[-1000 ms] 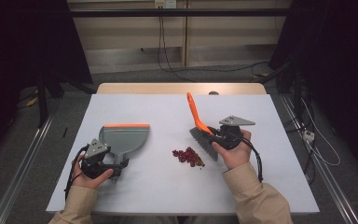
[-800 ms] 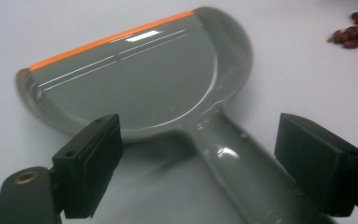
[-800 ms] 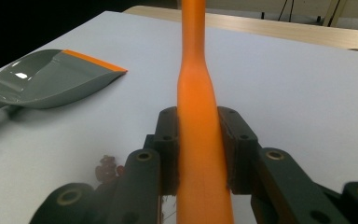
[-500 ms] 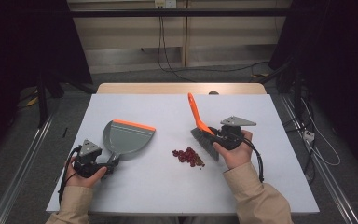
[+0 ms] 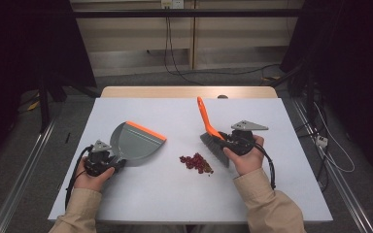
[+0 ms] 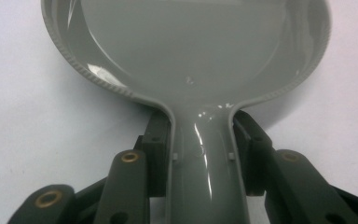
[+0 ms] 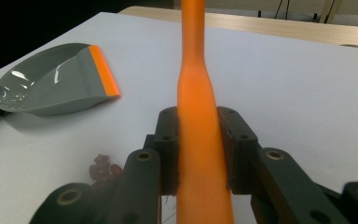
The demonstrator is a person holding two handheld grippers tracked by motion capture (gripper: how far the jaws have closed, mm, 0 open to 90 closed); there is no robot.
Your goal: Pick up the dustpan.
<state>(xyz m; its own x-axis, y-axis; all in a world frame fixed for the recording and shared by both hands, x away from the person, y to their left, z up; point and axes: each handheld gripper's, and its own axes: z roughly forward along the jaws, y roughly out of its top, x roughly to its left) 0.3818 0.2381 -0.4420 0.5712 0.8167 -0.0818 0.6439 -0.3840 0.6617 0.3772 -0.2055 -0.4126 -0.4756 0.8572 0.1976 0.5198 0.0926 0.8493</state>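
I took the small heap of red crumbs [image 5: 196, 163] on the white table [image 5: 175, 194] as my landmark. My left gripper [image 5: 110, 162] sat well to the left of the crumbs, near the table's front edge, and its jaws had just been closing; in the left gripper view [image 6: 204, 154] they pressed on both sides of the narrow grey handle of the dustpan [image 6: 191, 56], so I had that handle clamped. The dustpan [image 5: 135, 143] lay flat on the table, left of the crumbs and apart from them, with its orange lip turned toward the far right, roughly facing the heap. In the right gripper view the pan [image 7: 56, 86] showed off to the left with the same orange strip along its open edge. My right gripper [image 5: 229, 144] was just to the right of the crumbs, its jaws clamped on the orange handle of the brush [image 5: 209, 127]. That handle rose tilted, up and away from me, while the dark bristle end rested on the table just beside the crumbs on their right. In the right gripper view [image 7: 199, 154] both pads pressed flat against the orange handle [image 7: 198, 93], and a few red crumbs [image 7: 103, 169] lay low on the left, close by the jaws.
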